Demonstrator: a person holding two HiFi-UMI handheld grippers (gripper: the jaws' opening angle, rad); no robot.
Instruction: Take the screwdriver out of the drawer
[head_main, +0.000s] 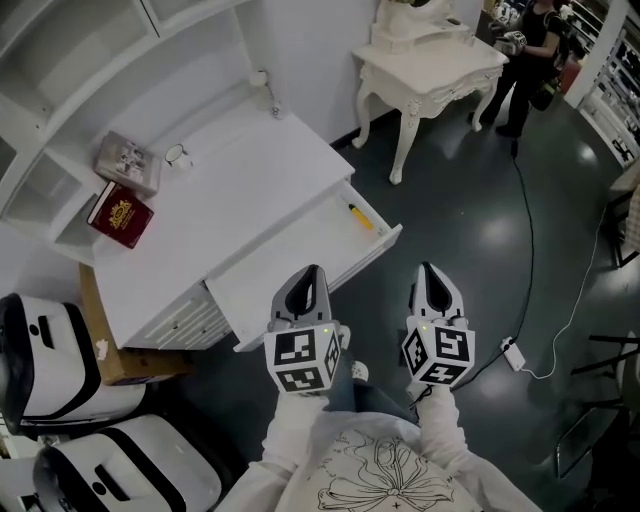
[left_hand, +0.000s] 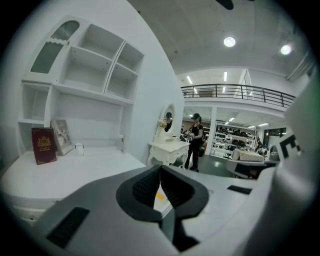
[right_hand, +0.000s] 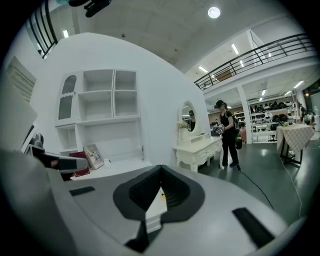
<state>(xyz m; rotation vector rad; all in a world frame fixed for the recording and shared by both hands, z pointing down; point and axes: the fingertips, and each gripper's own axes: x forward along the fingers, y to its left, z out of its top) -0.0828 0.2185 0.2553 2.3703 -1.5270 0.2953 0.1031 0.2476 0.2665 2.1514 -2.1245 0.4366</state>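
A yellow-handled screwdriver (head_main: 360, 217) lies in the open white drawer (head_main: 285, 268), near its right end. The drawer is pulled out from the white desk (head_main: 235, 185). In the head view both grippers hover over the dark floor just in front of the drawer. My left gripper (head_main: 313, 270) has its tip at the drawer's front edge, jaws shut and empty. My right gripper (head_main: 428, 268) is to the right of the drawer, also shut and empty. In the left gripper view the screwdriver (left_hand: 159, 196) shows as a yellow speck behind the closed jaws, and likewise the screwdriver (right_hand: 161, 192) in the right gripper view.
On the desk stand a red book (head_main: 121, 216), a picture frame (head_main: 128, 162) and a small glass (head_main: 178, 156), below white shelves. A white vanity table (head_main: 430, 70) and a person (head_main: 525, 50) are behind. A cable (head_main: 530, 250) crosses the floor. White machines (head_main: 60, 360) sit at lower left.
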